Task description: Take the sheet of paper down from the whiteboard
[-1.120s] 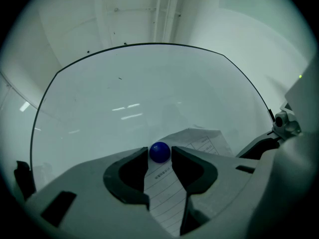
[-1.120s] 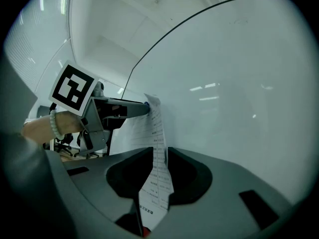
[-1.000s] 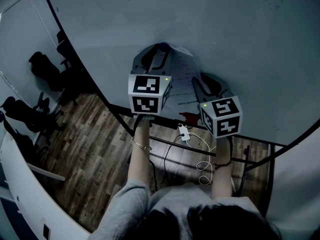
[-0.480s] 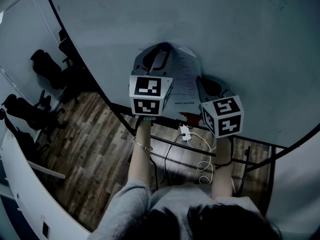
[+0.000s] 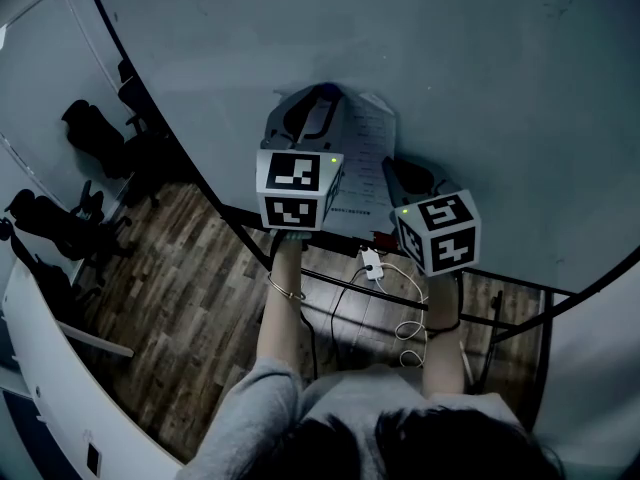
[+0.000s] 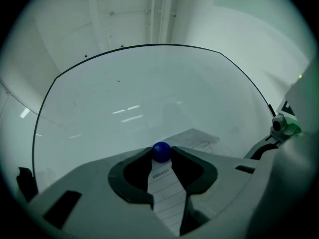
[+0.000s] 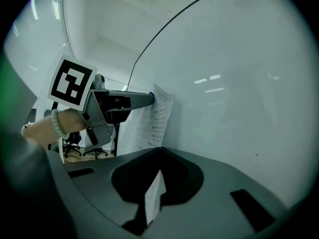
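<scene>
Chairs (image 5: pixel 92 140) far left, cable (image 5: pixel 405 308) on floor below. Paper (image 5: pixel 365 158) on whiteboard (image 5: pixel 480 88). Left gripper (image 5: pixel 318 98) clamped on blue magnet (image 6: pixel 160 152) at paper top. Right gripper (image 7: pixel 159 151) pinching paper's lower edge.

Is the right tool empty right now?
No: the right gripper view shows the right tool shut on the bottom edge of the white printed sheet of paper.

In front of you the whiteboard (image 5: pixel 480 88) carries the sheet of paper (image 5: pixel 365 153), pinned near its top edge by a blue magnet (image 6: pixel 160 151), while the wooden floor (image 5: pixel 190 308) below you bears black office chairs (image 5: pixel 55 230) at your left.
</scene>
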The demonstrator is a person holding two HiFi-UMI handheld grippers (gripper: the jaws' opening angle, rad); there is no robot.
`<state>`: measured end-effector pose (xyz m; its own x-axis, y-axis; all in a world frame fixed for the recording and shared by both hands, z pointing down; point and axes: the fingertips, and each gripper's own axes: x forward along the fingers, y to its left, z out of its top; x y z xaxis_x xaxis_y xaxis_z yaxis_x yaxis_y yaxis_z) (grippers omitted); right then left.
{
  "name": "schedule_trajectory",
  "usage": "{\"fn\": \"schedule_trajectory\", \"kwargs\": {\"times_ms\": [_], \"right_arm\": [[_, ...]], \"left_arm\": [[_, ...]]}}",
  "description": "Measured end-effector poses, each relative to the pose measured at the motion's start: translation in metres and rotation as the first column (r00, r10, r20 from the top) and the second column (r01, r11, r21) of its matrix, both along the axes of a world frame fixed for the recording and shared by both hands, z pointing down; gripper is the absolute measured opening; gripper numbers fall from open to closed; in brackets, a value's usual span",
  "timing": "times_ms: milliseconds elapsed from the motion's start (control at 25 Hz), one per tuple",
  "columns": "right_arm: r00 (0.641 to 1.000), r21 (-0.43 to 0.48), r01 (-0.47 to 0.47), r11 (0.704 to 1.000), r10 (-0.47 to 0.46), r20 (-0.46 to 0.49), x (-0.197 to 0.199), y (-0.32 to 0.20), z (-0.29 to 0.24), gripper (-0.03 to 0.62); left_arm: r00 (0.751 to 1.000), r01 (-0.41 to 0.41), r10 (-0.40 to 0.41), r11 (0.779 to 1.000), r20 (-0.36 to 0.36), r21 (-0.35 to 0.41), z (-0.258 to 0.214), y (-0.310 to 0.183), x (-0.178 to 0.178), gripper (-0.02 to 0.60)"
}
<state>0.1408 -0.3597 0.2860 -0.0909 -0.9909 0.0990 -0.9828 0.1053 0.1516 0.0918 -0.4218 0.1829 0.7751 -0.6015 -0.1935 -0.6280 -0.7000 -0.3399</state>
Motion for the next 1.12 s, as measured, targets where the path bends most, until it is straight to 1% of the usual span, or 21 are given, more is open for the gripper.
{"fn": "schedule_trajectory", "kwargs": {"times_ms": [680, 1000, 1120], "right_arm": [[0.999, -0.031, 0.014, 0.999, -0.013, 0.039, 0.001, 0.001, 0.012, 0.000], [0.997, -0.029, 0.020, 0.999, -0.018, 0.071, 0.002, 0.003, 0.016, 0.000], [0.997, -0.034, 0.018, 0.999, -0.015, 0.080, 0.004, 0.005, 0.019, 0.000]], "left_arm": [[1.000, 0.004, -0.004, 1.000, 0.004, -0.006, -0.001, 0.001, 0.003, 0.127], [1.000, 0.002, -0.002, 1.000, 0.003, -0.007, 0.000, 0.003, 0.004, 0.127], [1.000, 0.001, -0.001, 1.000, -0.006, -0.012, 0.000, 0.004, 0.005, 0.127]]}}
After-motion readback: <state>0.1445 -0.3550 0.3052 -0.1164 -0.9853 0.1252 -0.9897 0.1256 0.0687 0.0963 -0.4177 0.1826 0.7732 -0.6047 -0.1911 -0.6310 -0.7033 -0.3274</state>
